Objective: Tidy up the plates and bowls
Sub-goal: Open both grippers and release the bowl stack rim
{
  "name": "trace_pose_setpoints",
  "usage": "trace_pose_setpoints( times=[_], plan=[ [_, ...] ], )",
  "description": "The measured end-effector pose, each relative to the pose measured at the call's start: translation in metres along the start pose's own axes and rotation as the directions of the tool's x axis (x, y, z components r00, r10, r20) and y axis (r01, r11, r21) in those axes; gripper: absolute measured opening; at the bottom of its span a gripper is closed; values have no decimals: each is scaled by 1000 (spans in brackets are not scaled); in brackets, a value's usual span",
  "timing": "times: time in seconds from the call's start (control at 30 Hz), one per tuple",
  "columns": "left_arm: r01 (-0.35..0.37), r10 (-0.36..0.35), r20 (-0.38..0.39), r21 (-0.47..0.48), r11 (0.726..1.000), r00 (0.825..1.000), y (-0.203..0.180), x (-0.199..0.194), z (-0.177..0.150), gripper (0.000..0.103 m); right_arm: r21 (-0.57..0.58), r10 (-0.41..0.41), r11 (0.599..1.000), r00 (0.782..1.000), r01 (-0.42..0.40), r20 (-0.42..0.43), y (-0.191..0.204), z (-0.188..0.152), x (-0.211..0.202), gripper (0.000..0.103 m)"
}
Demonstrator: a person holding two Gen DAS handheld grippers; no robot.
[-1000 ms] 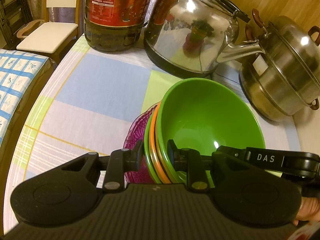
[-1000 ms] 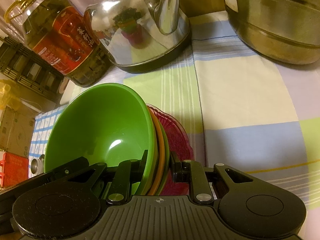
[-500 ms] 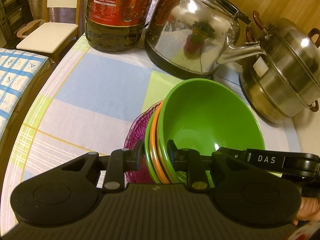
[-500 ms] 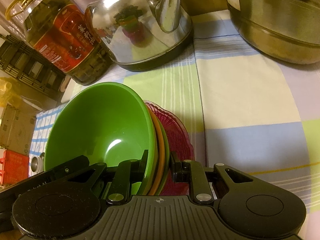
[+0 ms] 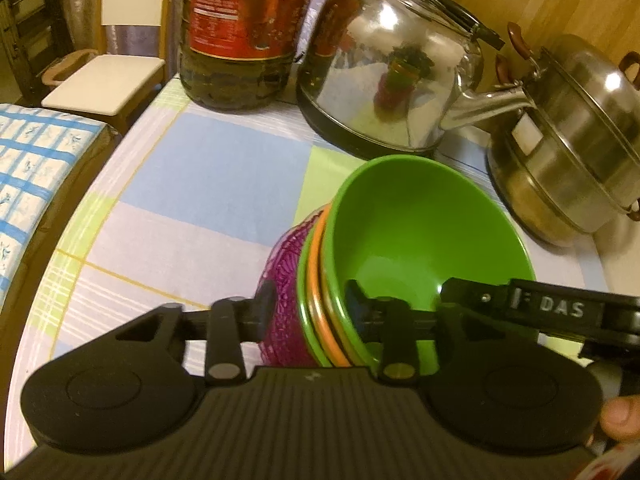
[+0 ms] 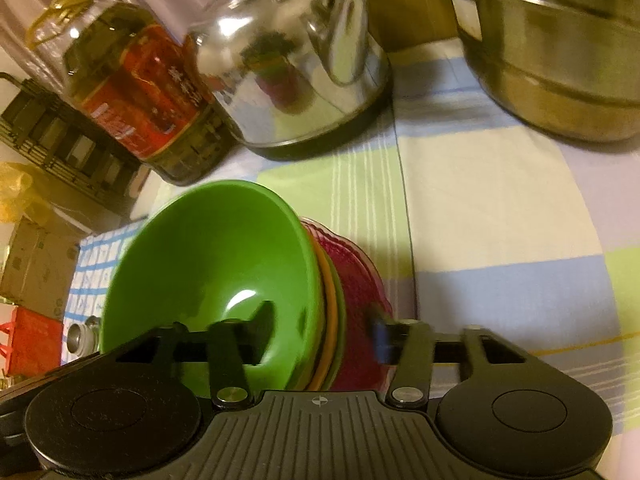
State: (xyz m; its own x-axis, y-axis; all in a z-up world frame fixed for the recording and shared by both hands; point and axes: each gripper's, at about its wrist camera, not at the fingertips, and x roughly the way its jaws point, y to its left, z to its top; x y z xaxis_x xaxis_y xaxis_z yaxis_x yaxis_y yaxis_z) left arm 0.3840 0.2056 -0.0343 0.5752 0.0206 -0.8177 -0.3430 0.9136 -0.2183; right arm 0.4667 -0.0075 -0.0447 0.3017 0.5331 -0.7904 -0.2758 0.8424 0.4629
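My left gripper is matte black plastic: a ribbed, grooved plate runs across the bottom of its view, flanked by two rounded lobes, each with a shallow circular recess. Two slim black link arms run forward from silver rivets to stubby black fingers. My right gripper is built the same way, with a small cross mark at the centre of its ribbed plate (the lobes look dusty). Seen from the left camera, its side bears white letters reading "DAS". A bare fingertip of my hand shows at the lower right.
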Motion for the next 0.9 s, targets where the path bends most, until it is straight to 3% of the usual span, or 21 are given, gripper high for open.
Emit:
trace_pose_setpoints(
  times=[0.23,0.4,0.5,0.9],
  plan=[
    [-28,29,54,-17,999,998,2,-15,-1,66,-11,0,1000,1000,0,15,1,1,-11,56],
    [-24,24,81,-3,1000,996,-3,-28,-3,72,-25,-3,1000,1000,3,25,2,-4,-21,56],
    [-30,30,100,-4,1000,995,-4,-37,-7,81,-23,-6,1000,999,6,33,2,-6,-29,56],
    [-60,58,192,6,998,980,-6,-86,-20,84,-83,12,997,994,-3,111,8,-23,-72,56]
  ],
)
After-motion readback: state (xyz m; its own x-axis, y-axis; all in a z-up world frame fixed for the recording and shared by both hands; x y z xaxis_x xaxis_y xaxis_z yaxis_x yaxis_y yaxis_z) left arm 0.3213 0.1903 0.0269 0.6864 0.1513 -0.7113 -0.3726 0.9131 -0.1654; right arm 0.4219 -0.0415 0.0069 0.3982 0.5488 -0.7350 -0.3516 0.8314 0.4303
